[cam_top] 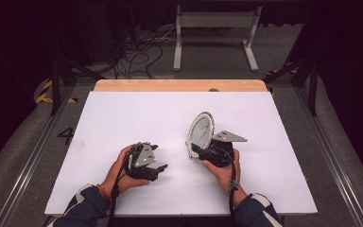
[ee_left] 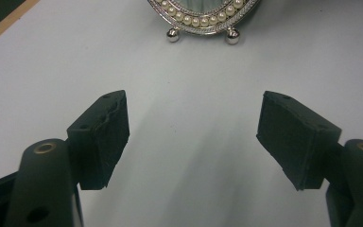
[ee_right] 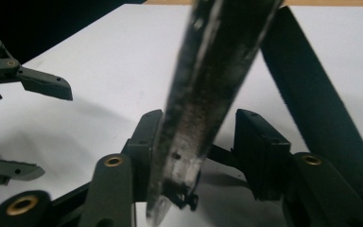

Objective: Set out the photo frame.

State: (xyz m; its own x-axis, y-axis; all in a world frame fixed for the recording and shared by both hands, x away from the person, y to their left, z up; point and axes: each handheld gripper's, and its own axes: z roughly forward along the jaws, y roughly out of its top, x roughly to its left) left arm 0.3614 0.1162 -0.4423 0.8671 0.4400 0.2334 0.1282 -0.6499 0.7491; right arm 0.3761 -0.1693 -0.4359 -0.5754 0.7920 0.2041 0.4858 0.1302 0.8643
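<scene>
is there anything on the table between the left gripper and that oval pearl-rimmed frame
Nothing visible. In the left gripper view, bare white table runs from the open left gripper up to the frame and its two ball feet. The right gripper is at the frame's other side, outside that path.

Count: one oval mirror (cam_top: 201, 131) with pearl-trimmed frame, standing on two ball feet, on one white bench (cam_top: 123, 118). Two tongs in use, left (cam_top: 157, 163) and right (cam_top: 196, 148), one per hand. One grey metal frame (cam_top: 216, 28) on the floor behind.
</scene>
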